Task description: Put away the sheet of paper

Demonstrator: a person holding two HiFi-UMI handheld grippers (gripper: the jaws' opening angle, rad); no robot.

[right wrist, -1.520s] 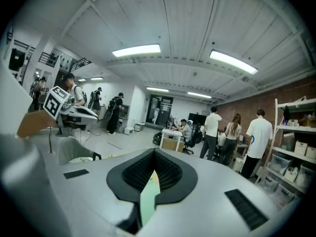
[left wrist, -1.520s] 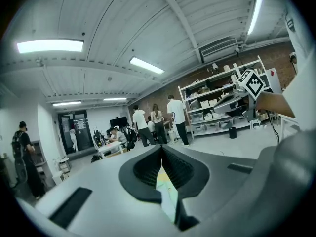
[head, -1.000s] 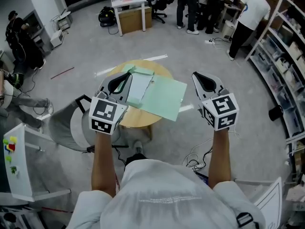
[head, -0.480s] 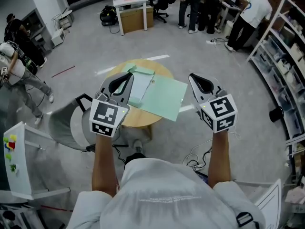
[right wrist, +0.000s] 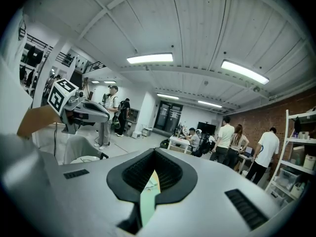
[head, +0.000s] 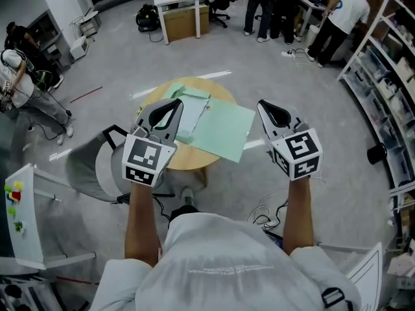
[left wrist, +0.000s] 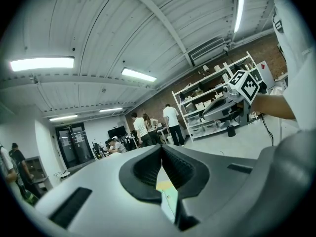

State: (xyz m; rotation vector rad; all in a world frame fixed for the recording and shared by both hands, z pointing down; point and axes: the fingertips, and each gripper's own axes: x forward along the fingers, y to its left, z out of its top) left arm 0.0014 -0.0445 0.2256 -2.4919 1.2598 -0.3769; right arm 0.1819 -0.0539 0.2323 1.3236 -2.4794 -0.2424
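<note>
Inspection of the area: one round bench [head: 194, 162] stood at the centre of a grey floor. One grey chair [head: 87, 170] stood at its near left. One white table [head: 175, 2] with one cardboard box [head: 183, 24] under it stood far off. Shelving [head: 389, 76] ran along the right. At least four persons [head: 343, 15] stood at the far side, well apart from the bench.

On the bench lay one green folder [head: 225, 133], overhanging the right edge. The one sheet of paper [head: 190, 116] lay flat against the folder's left part, untouched.

Two claws were noted. The left claw [head: 174, 103] was pressed together and empty, held over the bench's left part by the sheet's left edge. The right claw [head: 264, 104] was likewise pressed together and empty, held off the bench's right edge, just beside the folder's right corner. Nothing stood between either claw and the sheet.
</note>
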